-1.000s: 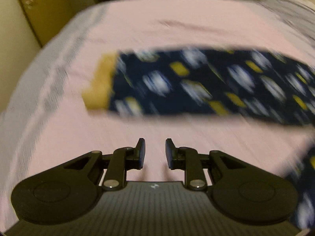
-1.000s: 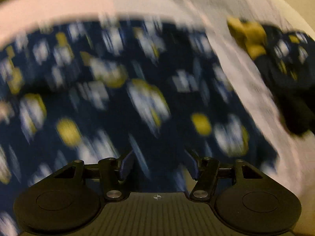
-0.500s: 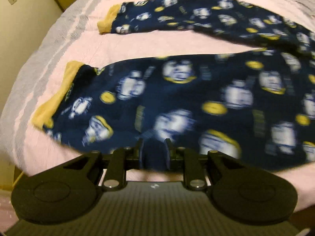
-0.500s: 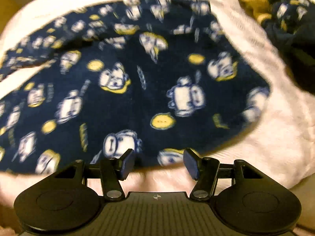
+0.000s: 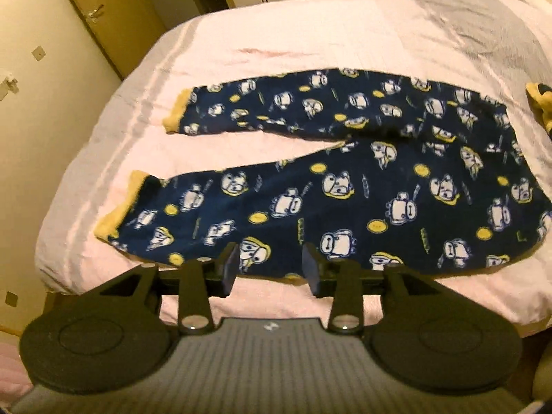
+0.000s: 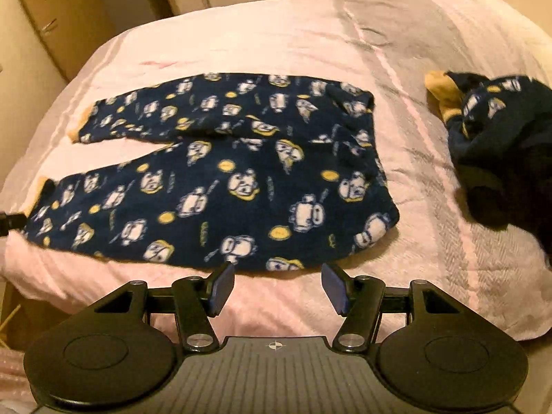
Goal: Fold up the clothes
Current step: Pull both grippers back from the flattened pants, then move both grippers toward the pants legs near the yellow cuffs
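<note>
Left wrist view
Garment: a pair of navy fleece pyjama trousers (image 5: 362, 186) printed with white cartoon figures and yellow dots, with mustard-yellow cuffs, lies spread flat on the bed, both legs pointing left, the waist at the right.
Bed: a pale pink quilted bedspread (image 5: 310, 41) with grey stripes lies under the trousers and reaches beyond them on every side.
Left gripper (image 5: 270, 269): black, held above the near edge of the trousers; its jaws are opening, with nothing between them and the pads clear of the cloth.
Second garment: a bunched dark piece with a mustard-yellow cuff (image 5: 540, 98) shows at the right edge, beyond the trousers' waist.
Cupboard: a tan wooden door (image 5: 103, 17) stands behind the bed, far left of the trousers.

Right wrist view
Garment: the trousers (image 6: 220, 176) lie flat, the waist edge at the right, the cuffs at the left.
Right gripper (image 6: 277, 288): its jaws stand apart and empty, above bare bedspread (image 6: 345, 27) just in front of the trousers' near edge.
Second garment: the crumpled navy heap (image 6: 493, 127) lies right of the trousers, apart from them.
</note>
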{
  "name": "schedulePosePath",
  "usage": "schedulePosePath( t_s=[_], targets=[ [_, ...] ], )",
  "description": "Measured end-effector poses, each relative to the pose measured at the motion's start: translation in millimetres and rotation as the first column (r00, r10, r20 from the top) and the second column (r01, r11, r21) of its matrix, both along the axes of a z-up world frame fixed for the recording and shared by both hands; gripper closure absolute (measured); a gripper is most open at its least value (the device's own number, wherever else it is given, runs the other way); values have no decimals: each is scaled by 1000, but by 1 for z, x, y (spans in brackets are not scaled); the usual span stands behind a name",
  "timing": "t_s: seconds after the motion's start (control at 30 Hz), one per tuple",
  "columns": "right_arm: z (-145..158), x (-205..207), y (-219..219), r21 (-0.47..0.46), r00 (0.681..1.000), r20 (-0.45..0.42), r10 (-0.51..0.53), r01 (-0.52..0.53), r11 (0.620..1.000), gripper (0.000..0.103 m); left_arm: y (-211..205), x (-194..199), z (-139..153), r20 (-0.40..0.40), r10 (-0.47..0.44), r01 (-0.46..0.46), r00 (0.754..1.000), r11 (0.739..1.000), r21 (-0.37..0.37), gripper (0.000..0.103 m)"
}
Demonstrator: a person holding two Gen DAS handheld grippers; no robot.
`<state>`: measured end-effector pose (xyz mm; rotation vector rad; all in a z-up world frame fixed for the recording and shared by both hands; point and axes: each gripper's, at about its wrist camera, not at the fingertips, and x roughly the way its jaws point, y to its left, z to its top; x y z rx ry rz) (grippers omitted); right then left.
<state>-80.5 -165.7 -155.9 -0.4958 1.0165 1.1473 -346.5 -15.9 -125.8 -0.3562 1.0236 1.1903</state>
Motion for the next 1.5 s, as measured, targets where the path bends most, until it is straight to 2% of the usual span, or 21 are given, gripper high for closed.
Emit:
schedulePosePath(
  t_s=[0.07, 0.27, 0.53, 0.97, 1.3, 1.5],
  targets=[
    [3, -6, -1, -2, 1000, 1, -1, 1, 1000, 43, -3, -5, 5, 0, 15, -15, 1000, 1000, 5, 61],
    [-4, -10, 2, -46, 998, -55, -39, 36, 998, 43, -11, -24, 10, 26, 56, -56, 998, 998, -3, 61],
    [16, -17, -6, -7, 1000, 25, -12, 12, 1000, 43, -32, -34, 12, 43, 62, -62, 997, 998, -7, 60],
    [27, -6, -33, -29, 1000, 17, -10, 11, 1000, 43, -64, -31, 19, 36, 63, -61, 997, 998, -31, 60],
    [24, -9, -34, -80, 1000, 2, -11, 11, 997, 43, -61, -29, 18, 19, 59, -57, 998, 996, -69, 59],
    [19, -8, -23, -94, 999, -12, -43, 42, 995, 43, -41, -29, 12, 36, 44, -41, 998, 995, -93, 59]
  ],
)
